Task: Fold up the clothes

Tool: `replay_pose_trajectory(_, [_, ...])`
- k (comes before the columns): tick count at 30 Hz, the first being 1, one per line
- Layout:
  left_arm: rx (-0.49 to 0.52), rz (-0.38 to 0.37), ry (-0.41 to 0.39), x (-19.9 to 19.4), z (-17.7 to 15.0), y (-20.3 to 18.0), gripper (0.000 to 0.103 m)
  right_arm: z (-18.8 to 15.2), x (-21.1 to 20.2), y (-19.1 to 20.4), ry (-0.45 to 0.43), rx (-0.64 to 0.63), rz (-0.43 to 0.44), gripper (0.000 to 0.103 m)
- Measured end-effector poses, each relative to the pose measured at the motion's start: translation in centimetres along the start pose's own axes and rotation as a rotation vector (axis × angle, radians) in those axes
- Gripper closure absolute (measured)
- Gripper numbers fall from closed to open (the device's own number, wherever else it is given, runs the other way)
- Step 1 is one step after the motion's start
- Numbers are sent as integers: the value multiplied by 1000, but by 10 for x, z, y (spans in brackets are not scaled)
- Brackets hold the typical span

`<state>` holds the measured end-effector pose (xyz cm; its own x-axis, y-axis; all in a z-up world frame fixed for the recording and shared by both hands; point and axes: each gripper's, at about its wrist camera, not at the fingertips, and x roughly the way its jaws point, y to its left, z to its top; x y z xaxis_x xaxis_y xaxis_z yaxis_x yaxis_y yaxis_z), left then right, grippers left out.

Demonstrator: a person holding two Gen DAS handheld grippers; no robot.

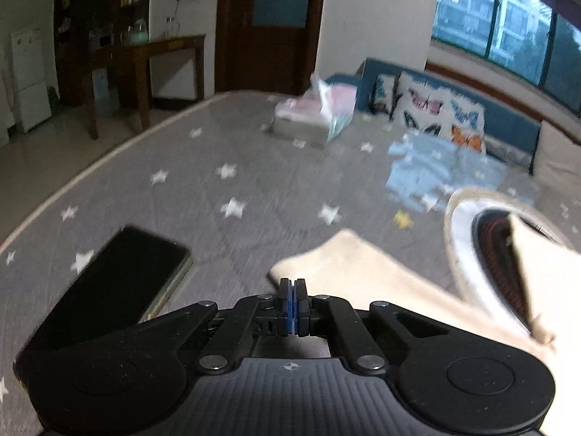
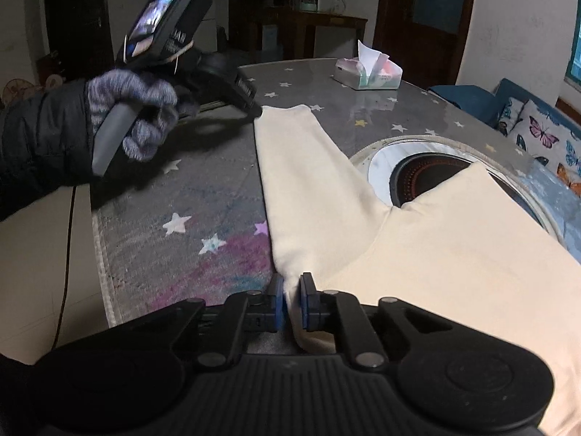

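Observation:
A cream garment (image 2: 454, 254) lies flat on the grey star-patterned table cover (image 2: 203, 181), with one sleeve (image 2: 301, 181) stretched away from me. My right gripper (image 2: 291, 283) is shut on a bunched fold at the near end of that sleeve, and cloth shows between its blue pads. My left gripper (image 1: 292, 285) is shut at the corner of the sleeve cuff (image 1: 345, 265), its pads pressed together. In the right wrist view a gloved hand (image 2: 134, 116) holds the left gripper (image 2: 256, 109) at the cuff's far left corner.
A dark phone (image 1: 120, 283) lies left of the cuff. A round built-in hob (image 2: 428, 178) sits under the garment's edge. A tissue box (image 2: 368, 72) stands at the far side, and a light-blue cloth (image 1: 428, 170) lies near the sofa cushions (image 1: 435, 109). The table edge (image 2: 101, 247) runs along the left.

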<state>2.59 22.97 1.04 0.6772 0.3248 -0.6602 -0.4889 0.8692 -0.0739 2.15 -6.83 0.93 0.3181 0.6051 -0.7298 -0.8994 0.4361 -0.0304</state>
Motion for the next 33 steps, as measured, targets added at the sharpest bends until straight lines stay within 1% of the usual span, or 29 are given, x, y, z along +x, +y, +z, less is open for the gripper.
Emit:
replay_pose_trajectory(1, [5,13,1,1,-1,0,99,0,-1,-2,-2,6,4,88])
replay_pose_trajectory(2, [9,25,1,2,-2,0,97,0,-5,-3,-8,10,6,87])
replay_pose_trajectory(5, [8,56,3,1,1,1,97,0,-17,-10,-25,37,17,84])
replay_pose_trajectory(7, [13,46,-4,-5,4,-2,96,-2,-27,-19,-38,68,18,79])
replay_pose_trajectory(9, [31,18,-17,-13,7,-10,96,-4,-39,-32,-49,105,2,76])
replay_pose_trajectory(11, [64,-37,-24,-22,9,-24,96,-10,-48,-50,-48,137,-47,74])
replay_pose_trajectory(13, [98,-113,-21,-29,10,-44,96,-15,-55,-69,-42,168,-99,74])
replay_pose_trajectory(18, [190,-319,26,-34,8,-102,96,-37,-62,-127,-13,288,-242,73])
replay_pose_trajectory(22, [266,-432,77,-29,-2,-147,96,-59,-64,-165,7,390,-286,73])
replay_pose_trajectory(25, [347,-463,113,-19,-15,-174,96,-73,-65,-182,28,435,-315,73])
replay_pose_trajectory(28, [385,-444,153,-7,-23,-186,96,-82,-70,-194,34,457,-321,74])
replay_pose_trajectory(31, [384,-440,156,-4,-17,-187,96,-81,-78,-203,23,448,-338,73])
replay_pose_trajectory(33, [390,-420,140,0,-7,-189,96,-78,-82,-212,11,445,-356,73])
